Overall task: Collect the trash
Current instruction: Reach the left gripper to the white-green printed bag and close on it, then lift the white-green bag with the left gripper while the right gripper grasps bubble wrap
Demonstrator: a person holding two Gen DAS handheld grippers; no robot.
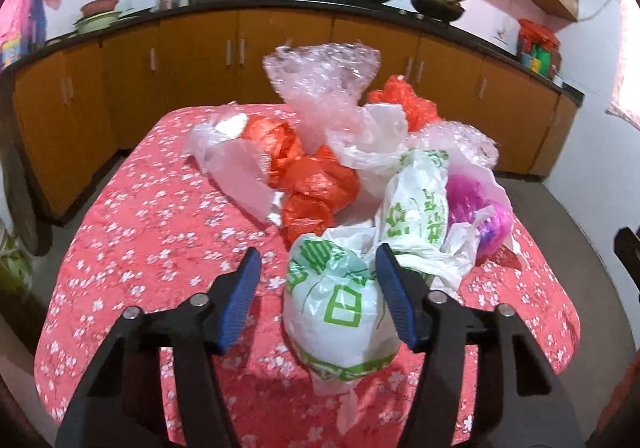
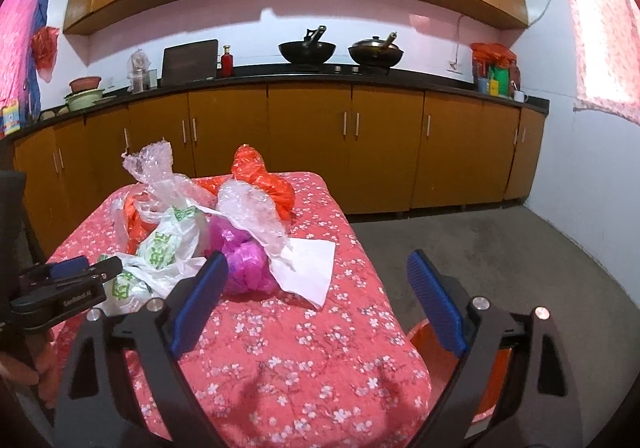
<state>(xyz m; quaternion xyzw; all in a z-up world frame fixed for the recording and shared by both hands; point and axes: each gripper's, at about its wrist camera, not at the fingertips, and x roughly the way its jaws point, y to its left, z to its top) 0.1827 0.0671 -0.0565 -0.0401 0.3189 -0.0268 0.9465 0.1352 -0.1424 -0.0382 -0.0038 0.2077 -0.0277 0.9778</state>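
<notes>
A heap of trash lies on the table with the red flowered cloth: orange bags, bubble wrap, a magenta bag and white bags with green print. My left gripper stands open around the nearest white-and-green bag; its right pad touches the bag and its left pad stands apart from it. In the right wrist view, my right gripper is wide open above the cloth with nothing between its fingers. The magenta bag and a white paper sheet lie just beyond it. The left gripper shows at the left edge.
An orange bin stands on the floor by the table's right side, under my right gripper. Wooden cabinets and a black counter with two woks run behind the table. Grey floor lies to the right. A dark chair part shows at the right edge.
</notes>
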